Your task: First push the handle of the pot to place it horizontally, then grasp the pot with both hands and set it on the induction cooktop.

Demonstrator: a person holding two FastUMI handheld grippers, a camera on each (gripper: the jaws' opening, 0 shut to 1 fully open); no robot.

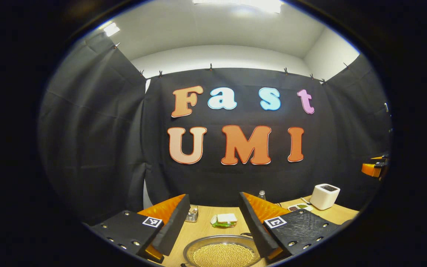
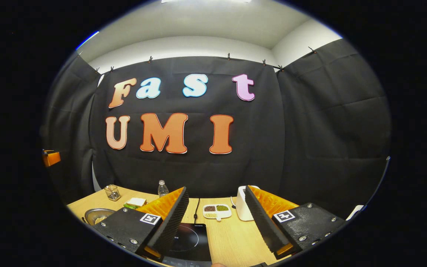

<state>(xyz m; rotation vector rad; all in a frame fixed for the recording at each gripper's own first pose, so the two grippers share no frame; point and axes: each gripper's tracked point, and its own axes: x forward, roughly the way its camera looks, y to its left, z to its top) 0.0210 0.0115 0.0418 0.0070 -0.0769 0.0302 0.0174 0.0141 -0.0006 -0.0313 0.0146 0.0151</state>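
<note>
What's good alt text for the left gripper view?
The open left claw hovers over a round metal pot of pale yellow beans on a light wooden table. Beyond lie a wrapped sandwich, a small wire basket and a white boxy appliance.

Left gripper (image 1: 213,226) and right gripper (image 2: 217,218) both hang raised, fingers spread wide apart, gripping nothing.
</note>
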